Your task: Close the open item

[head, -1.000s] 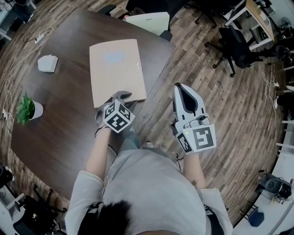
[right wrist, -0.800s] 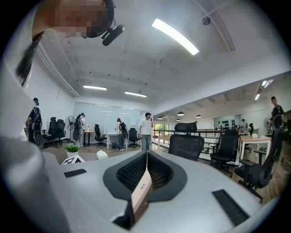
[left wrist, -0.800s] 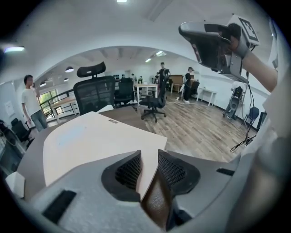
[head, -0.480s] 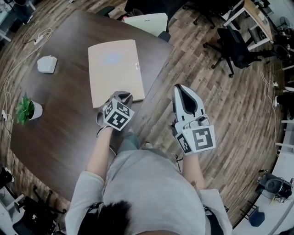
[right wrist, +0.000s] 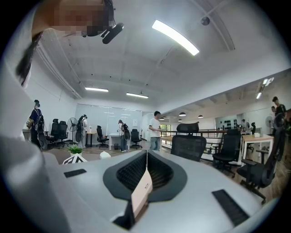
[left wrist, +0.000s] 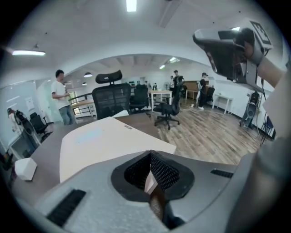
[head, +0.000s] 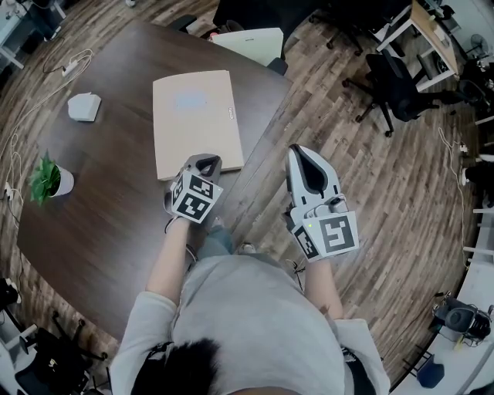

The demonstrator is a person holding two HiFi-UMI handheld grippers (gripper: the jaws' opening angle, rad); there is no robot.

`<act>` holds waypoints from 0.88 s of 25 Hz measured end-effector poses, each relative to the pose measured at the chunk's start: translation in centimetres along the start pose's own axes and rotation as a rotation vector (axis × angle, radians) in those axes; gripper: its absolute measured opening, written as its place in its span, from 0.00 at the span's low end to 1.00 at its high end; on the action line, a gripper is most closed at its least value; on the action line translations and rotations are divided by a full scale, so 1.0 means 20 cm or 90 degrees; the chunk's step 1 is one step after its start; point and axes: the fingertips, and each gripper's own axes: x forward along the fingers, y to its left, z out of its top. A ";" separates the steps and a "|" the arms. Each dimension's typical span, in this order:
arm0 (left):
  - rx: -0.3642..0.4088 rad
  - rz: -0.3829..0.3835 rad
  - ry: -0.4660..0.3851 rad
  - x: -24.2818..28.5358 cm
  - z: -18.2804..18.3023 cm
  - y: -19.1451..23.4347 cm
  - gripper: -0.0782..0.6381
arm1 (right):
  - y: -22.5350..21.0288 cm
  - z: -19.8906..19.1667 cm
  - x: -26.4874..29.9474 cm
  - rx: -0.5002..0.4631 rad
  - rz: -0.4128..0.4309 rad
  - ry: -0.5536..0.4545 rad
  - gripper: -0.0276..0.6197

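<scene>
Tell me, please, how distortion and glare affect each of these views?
Head view: strong fisheye bows the table edge and floorboards; a pale bluish sheen sits on the laptop lid. Left gripper view: dark rounded corners, ceiling light blown out. Right gripper view: strip light glares, corners black.

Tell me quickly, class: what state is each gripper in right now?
Left gripper: shut, jaws just closed, nothing between them.
Right gripper: shut, holding nothing.

We are failing to read the small print on the laptop (head: 193,131); the white object (head: 83,106) is showing too small to name; the person's arm (head: 166,262) is covering the near edge of the surface (head: 100,216).
</scene>
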 end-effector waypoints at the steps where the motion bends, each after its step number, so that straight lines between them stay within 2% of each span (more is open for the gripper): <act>1: -0.018 0.007 -0.023 -0.03 0.03 0.01 0.12 | 0.00 0.00 0.00 0.000 0.003 0.000 0.06; 6: -0.091 0.055 -0.113 -0.20 0.12 0.08 0.12 | 0.04 -0.01 -0.01 -0.008 0.023 0.006 0.06; 13: -0.163 0.114 -0.190 -0.44 0.16 0.11 0.12 | 0.08 -0.01 -0.03 -0.011 0.049 0.004 0.06; 22: -0.162 0.183 -0.258 -0.73 0.25 0.04 0.12 | 0.13 0.02 -0.08 -0.015 0.076 -0.004 0.06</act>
